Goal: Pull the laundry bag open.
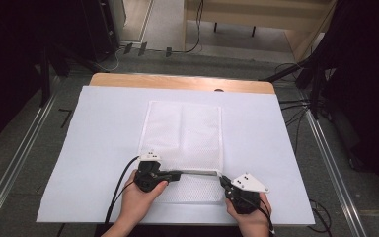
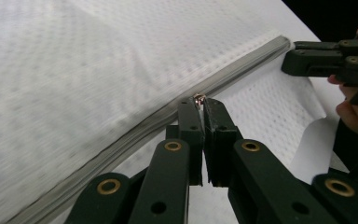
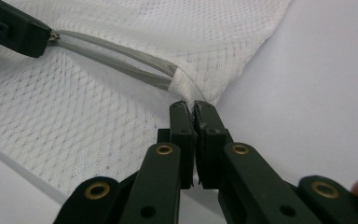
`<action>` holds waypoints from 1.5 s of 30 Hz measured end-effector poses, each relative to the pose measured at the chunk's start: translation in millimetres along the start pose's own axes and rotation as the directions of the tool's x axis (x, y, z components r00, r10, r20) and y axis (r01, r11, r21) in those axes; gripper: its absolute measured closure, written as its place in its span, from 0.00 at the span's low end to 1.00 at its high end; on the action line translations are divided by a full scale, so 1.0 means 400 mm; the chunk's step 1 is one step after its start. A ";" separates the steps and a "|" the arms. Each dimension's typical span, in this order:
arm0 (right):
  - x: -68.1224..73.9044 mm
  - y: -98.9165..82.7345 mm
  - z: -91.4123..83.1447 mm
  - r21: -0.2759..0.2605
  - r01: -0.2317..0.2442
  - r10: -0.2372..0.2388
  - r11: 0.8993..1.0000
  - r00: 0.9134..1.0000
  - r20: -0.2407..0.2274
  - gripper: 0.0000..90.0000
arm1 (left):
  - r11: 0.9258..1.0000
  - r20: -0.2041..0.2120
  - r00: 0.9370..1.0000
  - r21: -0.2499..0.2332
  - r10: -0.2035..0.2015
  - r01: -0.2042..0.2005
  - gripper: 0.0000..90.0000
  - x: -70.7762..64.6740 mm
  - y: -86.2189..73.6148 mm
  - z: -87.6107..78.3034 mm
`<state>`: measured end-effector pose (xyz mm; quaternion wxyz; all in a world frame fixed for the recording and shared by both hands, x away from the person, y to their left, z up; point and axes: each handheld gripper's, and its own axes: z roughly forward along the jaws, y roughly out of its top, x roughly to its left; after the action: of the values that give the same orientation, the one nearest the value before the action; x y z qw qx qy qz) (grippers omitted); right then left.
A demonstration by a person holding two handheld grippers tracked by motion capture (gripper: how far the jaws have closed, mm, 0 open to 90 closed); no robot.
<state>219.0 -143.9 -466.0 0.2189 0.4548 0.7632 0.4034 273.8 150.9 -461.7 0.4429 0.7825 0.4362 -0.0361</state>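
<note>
Already clamped by the left gripper on the tiny zip pull and the right gripper on the white mesh bag's corner, flat on white paper, grey zip likely half pulled.

— What is the table covered with?
— A flat white rectangular sheet. The light brown wooden tabletop edge shows as a narrow strip at twelve o'clock.
— And around the table?
— Grey floor. A silver metal rail runs along it at nine o'clock, and a second silver rail at three. Thin black cables lie tangled at two o'clock. A black stand leg is at ten o'clock, and pale wooden furniture is far back at one o'clock.
</note>
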 end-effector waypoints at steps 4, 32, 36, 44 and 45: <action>-0.005 0.000 -0.001 -0.003 -0.001 0.001 1.000 1.000 0.017 0.99 | 1.000 -0.026 1.000 -0.018 -0.017 0.016 0.97 0.030 -0.013 -0.034; -0.026 -0.001 -0.009 -0.024 -0.018 0.019 1.000 0.999 0.035 0.99 | 0.996 -0.147 0.987 -0.064 -0.069 0.060 0.97 0.159 -0.091 -0.234; -0.013 0.004 -0.009 -0.021 -0.002 0.003 1.000 0.999 0.042 0.99 | 0.996 -0.145 0.988 -0.069 -0.060 0.050 0.97 0.163 -0.100 -0.246; -0.026 -0.005 -0.015 -0.034 -0.027 0.028 0.999 0.999 0.031 0.99 | 0.973 -0.220 0.975 -0.227 -0.021 -0.030 0.36 0.168 -0.122 -0.297; -0.030 -0.007 -0.014 -0.033 -0.034 0.035 0.999 0.999 0.025 0.99 | 0.970 -0.239 0.971 -0.240 -0.022 -0.037 0.27 0.167 -0.122 -0.303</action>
<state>219.5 -157.4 -465.3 0.2288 0.4694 0.7458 0.4136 239.9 293.3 -450.2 0.4791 0.7228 0.4849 0.1140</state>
